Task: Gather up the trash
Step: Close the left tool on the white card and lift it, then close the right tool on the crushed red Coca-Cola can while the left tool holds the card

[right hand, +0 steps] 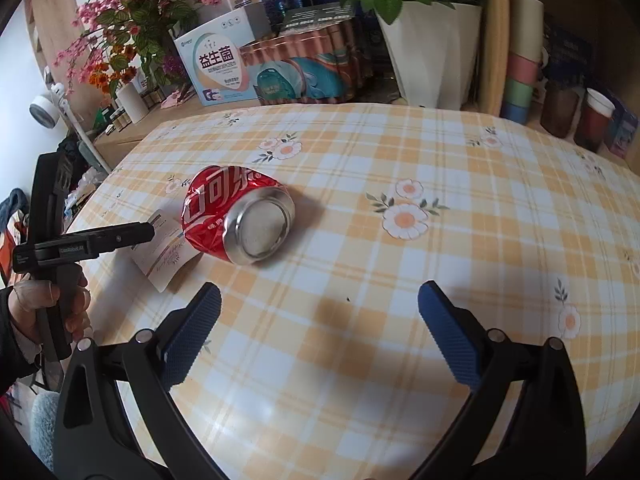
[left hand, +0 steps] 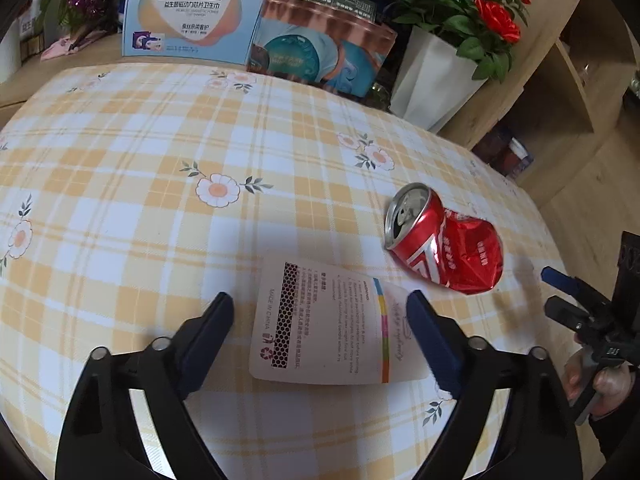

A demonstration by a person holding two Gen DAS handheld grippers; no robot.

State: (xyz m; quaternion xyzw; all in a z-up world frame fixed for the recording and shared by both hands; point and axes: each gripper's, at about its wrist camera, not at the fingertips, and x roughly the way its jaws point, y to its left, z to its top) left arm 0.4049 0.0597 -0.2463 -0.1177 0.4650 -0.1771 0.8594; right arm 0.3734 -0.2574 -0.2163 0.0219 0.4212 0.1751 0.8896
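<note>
A crushed red soda can (left hand: pixel 444 240) lies on its side on the yellow checked tablecloth (left hand: pixel 160 140). Just in front of it lies a white printed card (left hand: pixel 328 328), flat on the cloth. My left gripper (left hand: pixel 320 302) is open and straddles the card, its pads not pressing on it. In the right wrist view the can (right hand: pixel 236 216) shows its silver bottom, and the card (right hand: pixel 164 256) lies to its left under the left gripper's finger (right hand: pixel 132 234). My right gripper (right hand: pixel 320 290) is open over bare cloth, short of the can, with nothing between its fingers.
Along the table's far edge stand a light blue box (left hand: pixel 184 8), a copper and teal box (left hand: pixel 320 48) and a white pot of red roses (left hand: pixel 432 76). Stacked cups (right hand: pixel 520 80) and shelves are at the right. A hand (right hand: pixel 44 300) holds the left gripper's handle.
</note>
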